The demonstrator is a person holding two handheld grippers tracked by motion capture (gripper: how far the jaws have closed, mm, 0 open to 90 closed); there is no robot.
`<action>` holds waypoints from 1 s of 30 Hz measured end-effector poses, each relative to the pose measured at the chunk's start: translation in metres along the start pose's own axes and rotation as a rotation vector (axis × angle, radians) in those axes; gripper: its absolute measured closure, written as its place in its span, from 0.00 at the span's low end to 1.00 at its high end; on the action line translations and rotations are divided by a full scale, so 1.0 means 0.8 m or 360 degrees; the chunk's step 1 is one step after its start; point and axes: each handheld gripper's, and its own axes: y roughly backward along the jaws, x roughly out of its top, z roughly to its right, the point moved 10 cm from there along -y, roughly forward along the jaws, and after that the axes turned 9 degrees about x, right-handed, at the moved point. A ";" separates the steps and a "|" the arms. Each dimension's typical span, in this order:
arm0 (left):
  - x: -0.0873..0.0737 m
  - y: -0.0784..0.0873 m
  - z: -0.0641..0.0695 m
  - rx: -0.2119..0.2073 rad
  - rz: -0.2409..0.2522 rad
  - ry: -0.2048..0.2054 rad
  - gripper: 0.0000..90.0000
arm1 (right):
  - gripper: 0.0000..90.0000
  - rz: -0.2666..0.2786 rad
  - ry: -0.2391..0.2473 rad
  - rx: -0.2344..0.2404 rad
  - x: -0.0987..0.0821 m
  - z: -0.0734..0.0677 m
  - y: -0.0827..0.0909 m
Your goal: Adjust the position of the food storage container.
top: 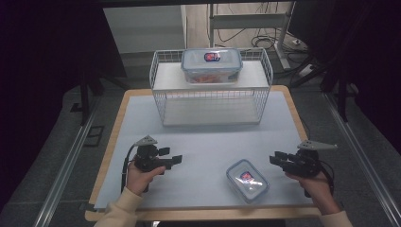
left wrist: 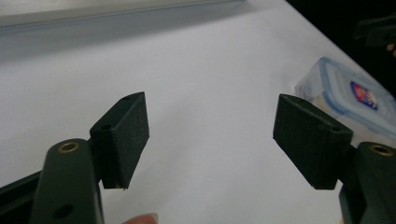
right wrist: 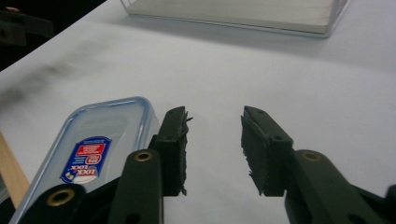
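High view, left hand-held gripper (top: 174, 156) open, right hand-held gripper (top: 275, 158) open, both empty

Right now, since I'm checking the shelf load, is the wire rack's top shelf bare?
No: a large lidded container sits on the top shelf of the wire rack.

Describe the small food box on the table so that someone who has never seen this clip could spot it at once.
Start at the white wire rack at the far end of the table, then come to the near edge. The small box lies flat there, close to the right gripper. Unlike the larger box on top of the rack, it is smaller and sits askew.
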 end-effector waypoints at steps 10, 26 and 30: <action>-0.017 -0.009 0.001 -0.0008 -0.0059 -0.0008 0.29 | 0.84 -0.0175 0.0017 -0.0075 -0.042 0.000 0.004; -0.018 -0.010 -0.001 -0.0004 -0.0062 0.0007 0.29 | 0.99 -0.0418 0.0070 0.0013 -0.114 -0.052 0.022; -0.019 -0.011 -0.002 -0.0003 -0.0064 0.0007 0.29 | 0.99 -0.0509 0.0112 0.0088 -0.129 -0.073 0.013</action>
